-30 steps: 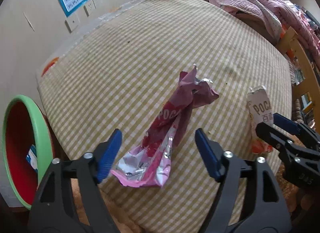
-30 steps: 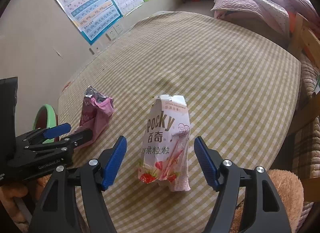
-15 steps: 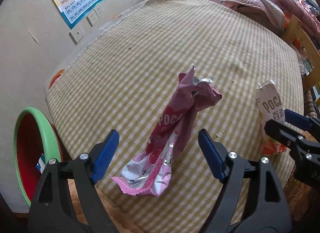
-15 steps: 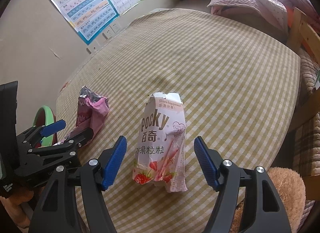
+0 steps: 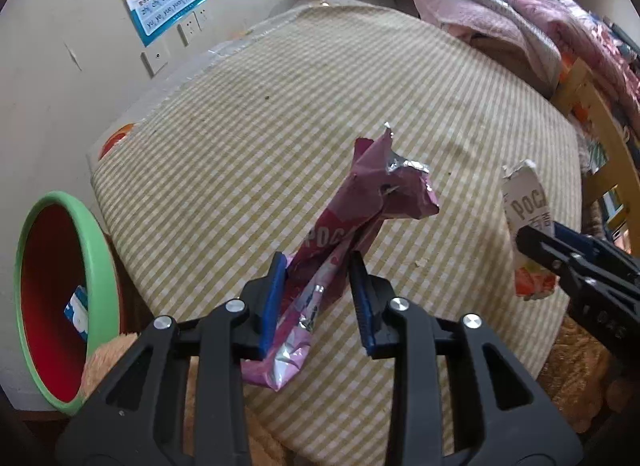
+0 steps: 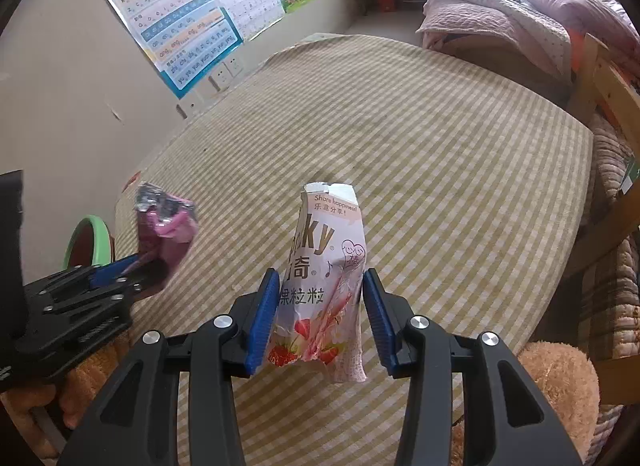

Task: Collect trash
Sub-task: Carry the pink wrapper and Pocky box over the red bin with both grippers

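A table covered in a yellow-and-white checked cloth (image 5: pixel 360 77) carries two torn snack wrappers near its front edge. The left gripper (image 5: pixel 320 298), its blue-padded jaws having just closed, is clamped on a crumpled pink foil wrapper (image 5: pixel 360 217) printed "POC", silver lining showing at its ripped top. The right gripper (image 6: pixel 320 318), jaws also just closed, pinches a pale glossy wrapper (image 6: pixel 328 266) reading "Share happiness!", part of "Pocky", Chinese characters and strawberry pictures. A round green-rimmed red bin (image 5: pixel 100 278) sits beside the table's left edge. Alphabet posters (image 6: pixel 180 25) hang on the wall.
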`<state>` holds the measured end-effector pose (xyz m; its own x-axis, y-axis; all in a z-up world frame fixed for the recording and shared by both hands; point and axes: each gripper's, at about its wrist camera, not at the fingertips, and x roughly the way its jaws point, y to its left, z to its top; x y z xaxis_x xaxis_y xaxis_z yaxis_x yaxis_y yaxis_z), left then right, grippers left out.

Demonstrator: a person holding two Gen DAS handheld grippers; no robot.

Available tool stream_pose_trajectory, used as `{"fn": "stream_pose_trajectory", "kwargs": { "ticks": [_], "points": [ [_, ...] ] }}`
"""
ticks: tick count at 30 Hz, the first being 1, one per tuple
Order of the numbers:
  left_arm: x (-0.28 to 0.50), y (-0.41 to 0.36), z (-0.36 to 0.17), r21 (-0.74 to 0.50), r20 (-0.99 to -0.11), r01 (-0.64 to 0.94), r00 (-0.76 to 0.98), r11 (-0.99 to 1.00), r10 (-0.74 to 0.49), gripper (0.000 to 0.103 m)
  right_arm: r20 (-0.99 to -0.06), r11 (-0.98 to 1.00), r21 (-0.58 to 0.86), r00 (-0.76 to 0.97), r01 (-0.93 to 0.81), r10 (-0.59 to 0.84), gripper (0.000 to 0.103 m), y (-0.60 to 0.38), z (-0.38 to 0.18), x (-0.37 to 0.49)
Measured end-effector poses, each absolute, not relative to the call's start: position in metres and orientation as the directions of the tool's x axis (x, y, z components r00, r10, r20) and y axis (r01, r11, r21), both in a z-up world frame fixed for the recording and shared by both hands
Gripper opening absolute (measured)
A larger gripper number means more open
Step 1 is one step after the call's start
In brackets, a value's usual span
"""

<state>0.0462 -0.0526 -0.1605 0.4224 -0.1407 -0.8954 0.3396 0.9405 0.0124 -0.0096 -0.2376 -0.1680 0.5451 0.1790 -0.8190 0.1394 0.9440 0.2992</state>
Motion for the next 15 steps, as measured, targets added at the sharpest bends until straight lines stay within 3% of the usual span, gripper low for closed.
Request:
{"fn": "stream_pose_trajectory", "kwargs": {
  "ticks": [15],
  "points": [
    [0.034, -0.032, -0.132, 0.003, -0.860, 0.325, 0.484, 0.946, -0.163, 0.031, -0.777, 0.948, 0.296, 0.607, 0.118, 0.167, 0.043, -0.216, -0.119, -0.023]
  ]
}}
